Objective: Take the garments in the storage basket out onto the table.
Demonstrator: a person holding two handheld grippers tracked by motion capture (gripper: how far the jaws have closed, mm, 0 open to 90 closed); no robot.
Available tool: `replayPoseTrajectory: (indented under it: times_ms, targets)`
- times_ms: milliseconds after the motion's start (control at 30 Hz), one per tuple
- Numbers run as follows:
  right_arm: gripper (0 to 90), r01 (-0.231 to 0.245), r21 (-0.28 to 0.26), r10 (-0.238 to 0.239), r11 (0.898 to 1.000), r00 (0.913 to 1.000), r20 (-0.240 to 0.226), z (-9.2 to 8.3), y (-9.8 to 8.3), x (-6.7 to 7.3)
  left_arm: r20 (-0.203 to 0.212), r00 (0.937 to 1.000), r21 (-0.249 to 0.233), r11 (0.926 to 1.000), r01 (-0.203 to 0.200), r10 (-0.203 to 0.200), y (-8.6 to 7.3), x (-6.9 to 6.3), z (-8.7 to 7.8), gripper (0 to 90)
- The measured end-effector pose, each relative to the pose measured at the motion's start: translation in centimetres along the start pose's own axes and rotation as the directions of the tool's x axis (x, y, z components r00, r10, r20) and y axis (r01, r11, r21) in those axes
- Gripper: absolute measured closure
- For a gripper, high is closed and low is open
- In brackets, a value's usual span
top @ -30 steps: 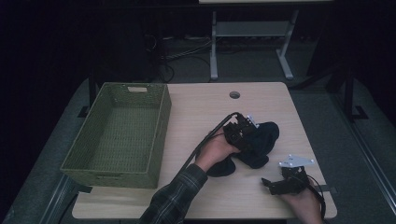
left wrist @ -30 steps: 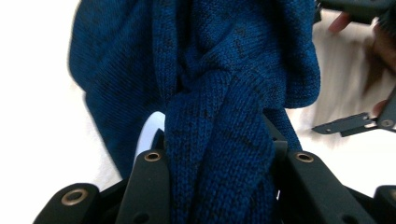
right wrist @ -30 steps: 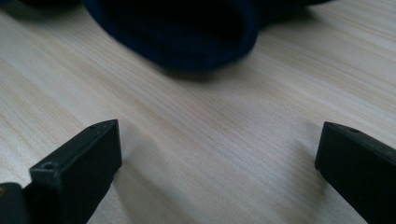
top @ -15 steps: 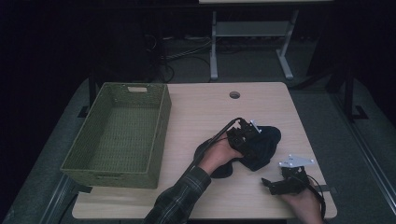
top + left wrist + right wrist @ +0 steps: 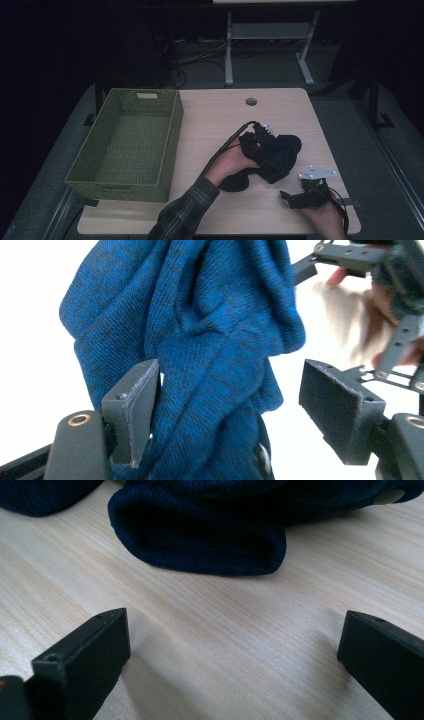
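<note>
Your blue knitted garment (image 5: 277, 157) is a soft, bunched heap of ribbed wool lying right of centre on the bench (image 5: 220, 120), well apart from the green woven basket (image 5: 125, 145) at the left. In the left gripper view it hangs in thick twisted folds, bright blue with darker flecks; in the right gripper view one rolled, rounded edge of it (image 5: 200, 535) rests flat on the pale wood grain.

From the high view the cloth reads almost black and its shape is hard to make out, since your left hand (image 5: 232, 162) and its tool cover part of it. The close views cut it off on several sides, so you cannot tell what kind of garment it is.

Your left hand-held gripper (image 5: 240, 405) has just been spreading its jaws; one pad (image 5: 137, 410) lies against the fabric and the other stands clear, so the cloth sits between them unpinched. Your right hand-held gripper (image 5: 232, 665) is spread wide over bare wood, just short of the garment. The left gripper view also catches your right hand (image 5: 370, 305), blurred, beyond the cloth.
</note>
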State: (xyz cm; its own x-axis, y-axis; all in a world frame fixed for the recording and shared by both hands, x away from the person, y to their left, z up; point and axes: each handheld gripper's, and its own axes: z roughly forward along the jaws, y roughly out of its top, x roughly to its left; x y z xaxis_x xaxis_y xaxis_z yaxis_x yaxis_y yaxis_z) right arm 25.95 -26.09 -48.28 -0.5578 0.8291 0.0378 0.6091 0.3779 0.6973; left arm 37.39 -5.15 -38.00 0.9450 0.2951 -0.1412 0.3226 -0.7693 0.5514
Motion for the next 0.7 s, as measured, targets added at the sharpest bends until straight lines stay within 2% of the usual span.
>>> replayPoseTrajectory:
  times_ms: [100,267,367,400,433,500,633,667,700]
  targets:
    - [0.2,0.001,-0.001,-0.001,1.000,1.0000,0.001,0.0,0.0,0.0,-0.008,0.9999,-0.022,0.9997,-0.009,0.009,-0.4,-0.3,-1.3,23.9]
    - [0.2,0.003,0.000,-0.003,1.000,1.0000,0.003,0.0,0.0,0.0,-0.032,0.9995,-0.049,0.9988,-0.002,0.000,-1.3,-0.6,-2.9,23.6]
    - [0.2,0.003,0.000,-0.003,1.000,1.0000,0.002,0.0,0.0,0.0,-0.062,0.9980,-0.086,0.9963,0.010,-0.015,-2.6,-0.4,-4.6,23.7]
    - [0.2,0.003,0.000,-0.003,1.000,1.0000,0.002,0.0,0.0,0.0,-0.062,0.9980,-0.086,0.9963,0.010,-0.015,-2.6,-0.4,-4.6,23.7]
    - [0.2,0.003,0.000,-0.003,1.000,1.0000,0.002,0.0,0.0,0.0,-0.071,0.9970,-0.100,0.9947,0.024,-0.031,-3.3,-0.3,-5.3,24.0]
    - [0.2,0.004,0.000,-0.004,1.000,1.0000,0.001,0.0,0.0,0.0,-0.083,0.9959,-0.105,0.9941,0.026,-0.035,-4.1,-0.2,-5.9,24.7]
    - [0.2,0.004,0.000,-0.004,1.000,1.0000,0.002,0.0,0.0,0.0,-0.089,0.9940,-0.125,0.9908,0.052,-0.064,-6.0,-0.3,-6.7,34.2]
    - [0.2,0.004,0.000,-0.004,1.000,1.0000,0.002,0.0,0.0,0.0,-0.089,0.9940,-0.125,0.9908,0.052,-0.064,-6.0,-0.3,-6.7,36.6]
    - [0.2,0.003,0.000,-0.003,1.000,1.0000,0.001,0.0,0.0,0.0,-0.086,0.9935,-0.128,0.9898,0.064,-0.075,-7.0,-0.3,-7.0,40.8]
